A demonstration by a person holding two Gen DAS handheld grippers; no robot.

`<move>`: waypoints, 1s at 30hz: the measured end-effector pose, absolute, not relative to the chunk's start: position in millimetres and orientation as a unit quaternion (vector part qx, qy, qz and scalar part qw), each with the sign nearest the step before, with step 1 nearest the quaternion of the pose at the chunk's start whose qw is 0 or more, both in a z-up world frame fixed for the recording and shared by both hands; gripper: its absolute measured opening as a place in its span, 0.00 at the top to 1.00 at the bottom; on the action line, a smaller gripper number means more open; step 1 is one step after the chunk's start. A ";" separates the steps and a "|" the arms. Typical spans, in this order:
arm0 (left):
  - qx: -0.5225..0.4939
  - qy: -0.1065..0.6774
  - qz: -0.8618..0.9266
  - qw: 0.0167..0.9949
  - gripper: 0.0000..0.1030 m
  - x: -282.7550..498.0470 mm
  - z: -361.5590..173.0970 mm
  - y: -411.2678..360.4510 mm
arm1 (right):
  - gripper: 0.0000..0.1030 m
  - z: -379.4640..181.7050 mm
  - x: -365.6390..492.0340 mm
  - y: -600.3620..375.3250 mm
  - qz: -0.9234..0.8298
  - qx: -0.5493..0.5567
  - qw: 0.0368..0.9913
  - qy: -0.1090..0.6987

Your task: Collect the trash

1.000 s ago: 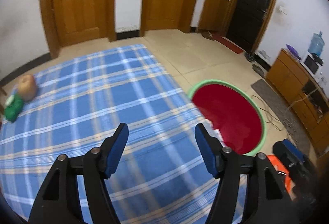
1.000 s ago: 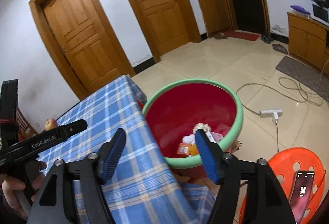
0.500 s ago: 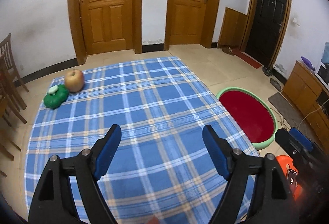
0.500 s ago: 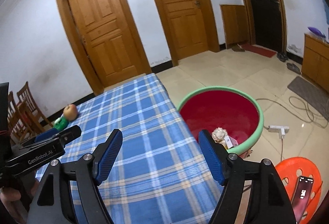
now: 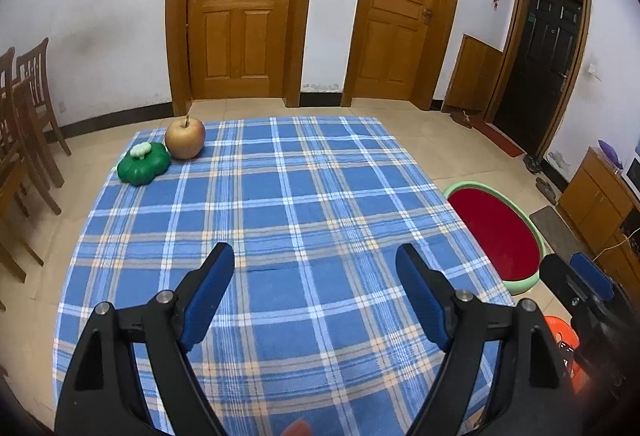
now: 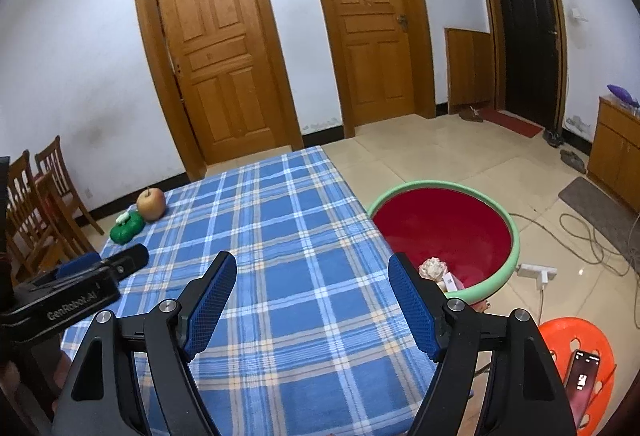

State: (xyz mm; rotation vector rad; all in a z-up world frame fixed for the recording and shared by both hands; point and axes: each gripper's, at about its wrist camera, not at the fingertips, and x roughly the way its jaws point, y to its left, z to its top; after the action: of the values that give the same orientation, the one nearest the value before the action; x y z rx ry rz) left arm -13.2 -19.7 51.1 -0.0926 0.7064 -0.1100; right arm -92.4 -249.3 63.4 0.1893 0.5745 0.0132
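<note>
A red basin with a green rim (image 6: 505, 224) stands on the floor right of the table; it also shows in the left wrist view (image 5: 536, 236). Crumpled paper (image 6: 433, 268) and a small white box (image 6: 451, 282) lie inside it. My left gripper (image 5: 316, 268) is open and empty above the near part of the blue plaid tablecloth (image 5: 280, 203). My right gripper (image 6: 312, 276) is open and empty above the cloth (image 6: 280, 220) near its right edge. An apple (image 5: 185, 137) and a green pumpkin-shaped toy (image 5: 144, 163) sit at the far left corner.
Wooden chairs (image 5: 24, 115) stand left of the table. An orange plastic stool (image 6: 576, 364) with a phone (image 6: 582, 386) on it stands at the near right. A power strip (image 6: 536, 270) and cables (image 6: 580, 232) lie on the tiled floor. A wooden cabinet (image 6: 618, 151) lines the right wall.
Both grippers have drawn back and up from the basin side, so more of the table and room shows. Both stay open and empty.
</note>
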 end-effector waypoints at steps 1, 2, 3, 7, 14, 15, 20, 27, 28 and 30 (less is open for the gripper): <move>-0.046 0.346 -0.055 0.936 0.20 -14.1 50.4 -19.4 | 0.23 63.8 -93.0 -247.8 0.006 0.092 0.955 0.282; -0.047 0.345 -0.056 0.936 0.20 -14.5 50.1 -19.2 | 0.23 64.0 -93.2 -246.7 0.005 0.091 0.955 0.281; -0.048 0.344 -0.055 0.936 0.20 -15.2 50.1 -19.0 | 0.23 63.9 -93.3 -245.8 0.003 0.089 0.955 0.282; -0.048 0.342 -0.052 0.937 0.20 -16.8 49.3 -16.9 | 0.23 63.1 -94.8 -243.6 -0.005 0.079 0.957 0.280; -0.057 0.347 -0.046 0.935 0.19 -15.1 43.9 -11.3 | 0.23 57.8 -94.0 -242.8 -0.008 0.078 0.956 0.284; -0.058 0.347 -0.045 0.935 0.19 -15.0 42.7 -11.0 | 0.23 58.0 -94.3 -242.9 -0.009 0.078 0.956 0.284; -0.061 0.351 -0.044 0.933 0.17 -12.2 36.7 -11.2 | 0.23 52.4 -94.2 -243.5 -0.022 0.081 0.956 0.282; -0.057 0.351 -0.028 0.934 0.17 -9.1 30.9 -11.7 | 0.23 48.0 -92.8 -245.6 -0.030 0.083 0.956 0.281; -0.057 0.351 -0.028 0.934 0.17 -9.1 30.5 -11.9 | 0.23 47.2 -92.1 -245.7 -0.029 0.084 0.955 0.282; -0.057 0.353 -0.031 0.933 0.17 -9.0 29.9 -12.5 | 0.23 46.2 -91.7 -246.4 -0.031 0.084 0.955 0.283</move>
State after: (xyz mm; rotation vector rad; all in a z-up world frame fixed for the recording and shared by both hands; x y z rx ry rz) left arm -9.0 -12.5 29.9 -0.1168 0.7221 -0.0625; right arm -91.7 -246.4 46.2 0.1704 0.5754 -0.0630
